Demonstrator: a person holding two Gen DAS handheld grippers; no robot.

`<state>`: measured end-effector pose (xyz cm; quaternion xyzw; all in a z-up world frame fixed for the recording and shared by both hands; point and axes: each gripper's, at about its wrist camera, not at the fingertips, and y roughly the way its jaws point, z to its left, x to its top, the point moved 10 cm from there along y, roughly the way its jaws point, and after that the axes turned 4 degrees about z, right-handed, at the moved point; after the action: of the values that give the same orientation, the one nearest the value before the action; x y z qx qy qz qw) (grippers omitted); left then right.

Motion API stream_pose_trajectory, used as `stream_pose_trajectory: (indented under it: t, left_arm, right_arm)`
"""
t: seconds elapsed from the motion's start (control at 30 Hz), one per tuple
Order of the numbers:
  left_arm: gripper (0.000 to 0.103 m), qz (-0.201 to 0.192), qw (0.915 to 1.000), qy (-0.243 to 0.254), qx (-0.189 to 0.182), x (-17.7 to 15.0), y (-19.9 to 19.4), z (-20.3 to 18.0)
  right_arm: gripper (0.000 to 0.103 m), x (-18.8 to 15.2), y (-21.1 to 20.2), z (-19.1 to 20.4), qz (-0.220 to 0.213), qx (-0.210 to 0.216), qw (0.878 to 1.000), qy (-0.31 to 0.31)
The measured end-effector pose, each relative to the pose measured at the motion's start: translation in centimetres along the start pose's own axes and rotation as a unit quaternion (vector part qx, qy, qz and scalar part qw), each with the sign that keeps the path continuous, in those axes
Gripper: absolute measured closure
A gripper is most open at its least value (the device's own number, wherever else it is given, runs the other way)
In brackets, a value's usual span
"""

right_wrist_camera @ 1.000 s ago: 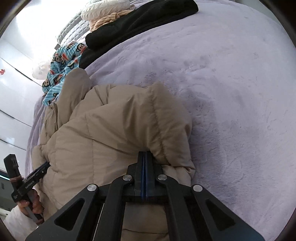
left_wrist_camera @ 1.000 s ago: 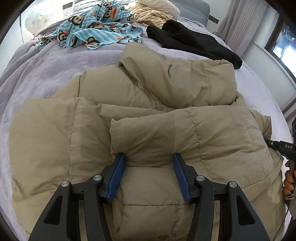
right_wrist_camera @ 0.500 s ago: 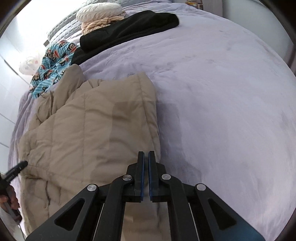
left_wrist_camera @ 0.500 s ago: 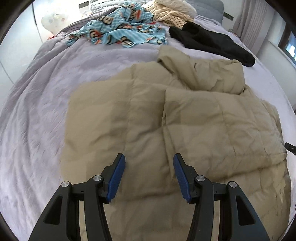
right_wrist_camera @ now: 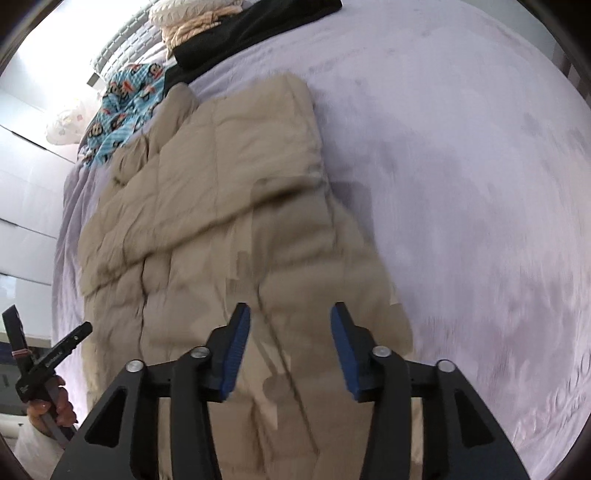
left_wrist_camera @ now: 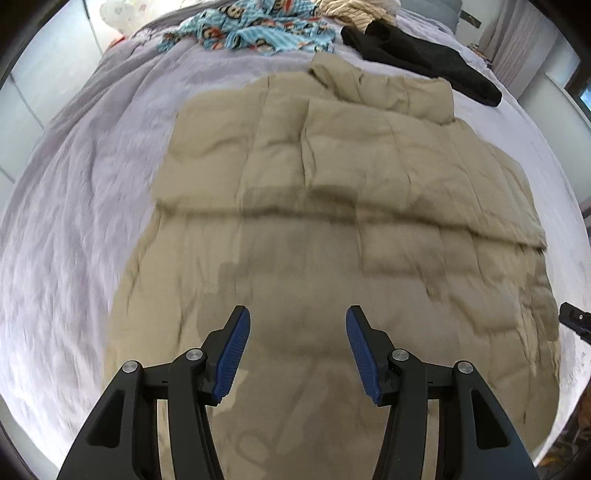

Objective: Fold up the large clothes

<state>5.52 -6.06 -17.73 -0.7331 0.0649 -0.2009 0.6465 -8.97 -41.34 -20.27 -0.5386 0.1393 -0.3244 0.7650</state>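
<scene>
While the khaki quilted down jacket (left_wrist_camera: 332, 221) lies folded once across the lavender plush bedspread (left_wrist_camera: 74, 221), both pairs of tongs hang above it with nothing between their blue pads. The left tongs (left_wrist_camera: 298, 350) stand parted over the garment's near half, and the right tongs (right_wrist_camera: 290, 350) are opening over its right-hand edge, the cloth clear of them. By the look of things, one fold has just been laid down: an upper layer ends in a straight crosswise edge (left_wrist_camera: 351, 216) running from about 9 to 3 o'clock in the left wrist view, with the collar (left_wrist_camera: 332, 74) bunched toward 12. The next move likely calls for fresh grips on the near hem or a side edge, pinched deep enough that the slippery, puffy shell does not slide out, then a carry over the crease to halve the bundle again.

The jacket's fabric is matte and stitched into broad padded panels, soft and springy, so it may well puff back open. Beyond it at 12 o'clock lie a blue cartoon-monkey print cloth (left_wrist_camera: 255, 29), a black garment (left_wrist_camera: 417, 55) and a cream striped knit (left_wrist_camera: 354, 11). A hand (right_wrist_camera: 48, 406) at 8 o'clock in the right wrist view grips the other tool's handle.
</scene>
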Motion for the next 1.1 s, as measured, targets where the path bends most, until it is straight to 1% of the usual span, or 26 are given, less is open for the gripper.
stream_pose_trajectory:
  t: [0.03, 0.07, 0.1, 0.17, 0.27, 0.3, 0.37, 0.43, 0.53, 0.57, 0.6, 0.7, 0.83, 0.87, 0.9, 0.93, 1.0, 1.1]
  left_arm:
    - [0.039, 0.003, 1.0, -0.003, 0.0, -0.6, -0.2, 0.0]
    - [0.015, 0.006, 1.0, -0.008, 0.002, -1.5, -0.5, -0.1]
    - [0.002, 0.002, 0.9999, -0.012, 0.006, -2.1, -0.9, 0.0]
    - [0.002, -0.008, 0.9997, -0.019, 0.014, -3.2, -1.8, -0.1]
    - [0.002, 0.008, 0.9995, -0.027, 0.015, -4.9, -2.2, -0.1]
    - [0.002, 0.013, 0.9993, -0.031, 0.014, -5.5, -2.4, -0.2]
    - [0.002, 0.017, 0.9992, -0.032, 0.016, -6.1, -2.8, -0.1]
    - [0.002, 0.018, 0.9992, -0.031, 0.017, -6.7, -3.3, 0.0]
    - [0.002, 0.025, 0.9992, -0.026, 0.018, -7.5, -3.5, 0.2]
    - [0.002, 0.031, 0.9991, -0.024, 0.014, -7.9, -3.5, 0.4]
    - [0.002, 0.035, 0.9991, -0.022, 0.008, -8.2, -3.4, 0.5]
    - [0.002, 0.045, 0.9989, -0.015, 0.004, -9.4, -3.2, 0.9]
    - [0.002, 0.052, 0.9986, -0.013, -0.002, -10.8, -3.4, 1.8]
    - [0.002, 0.052, 0.9986, -0.011, -0.003, -11.1, -3.4, 2.1]
    - [0.002, 0.053, 0.9986, -0.009, -0.003, -11.4, -3.5, 2.4]
    - [0.002, 0.053, 0.9986, -0.008, -0.003, -11.6, -3.6, 2.6]
    - [0.002, 0.053, 0.9985, -0.007, -0.003, -12.2, -3.7, 3.2]
    - [0.002, 0.057, 0.9983, -0.008, -0.005, -13.2, -3.8, 4.1]
  right_arm:
    - [0.048, -0.8, -0.2, 0.0, 0.006, 0.004, 1.0, 0.003]
    - [0.047, -1.2, -0.4, 0.0, 0.01, 0.006, 1.0, 0.005]
    - [0.045, -1.8, -0.5, 0.0, 0.015, 0.009, 1.0, 0.006]
    - [0.041, -2.8, -0.9, -0.1, 0.022, 0.013, 1.0, 0.007]
    - [0.036, -4.2, -1.3, 0.0, 0.031, 0.012, 0.999, 0.004]
    - [0.033, -4.6, -1.4, 0.0, 0.035, 0.013, 0.999, 0.005]
    - [0.031, -5.4, -1.5, 0.2, 0.042, 0.017, 0.999, 0.008]
    - [0.023, -6.1, -1.7, 0.4, 0.045, 0.021, 0.999, 0.009]
    - [0.022, -7.5, -1.7, 1.1, 0.053, 0.037, 0.998, 0.017]
    - [0.019, -8.0, -1.6, 1.3, 0.055, 0.042, 0.997, 0.019]
    - [0.013, -8.4, -1.6, 1.5, 0.055, 0.046, 0.997, 0.021]
    - [0.013, -9.4, -1.7, 1.9, 0.048, 0.046, 0.997, 0.026]
    - [0.013, -11.3, -1.6, 2.3, 0.05, 0.053, 0.996, 0.047]
    - [0.012, -11.7, -1.6, 2.3, 0.046, 0.049, 0.996, 0.053]
    - [0.005, -12.3, -1.7, 2.2, 0.038, 0.045, 0.996, 0.062]
    - [0.0, -12.6, -1.8, 2.3, 0.035, 0.046, 0.996, 0.068]
    - [0.0, -13.7, -1.7, 2.5, 0.035, 0.052, 0.994, 0.085]
    - [0.0, -15.2, -1.5, 2.5, 0.041, 0.049, 0.993, 0.1]
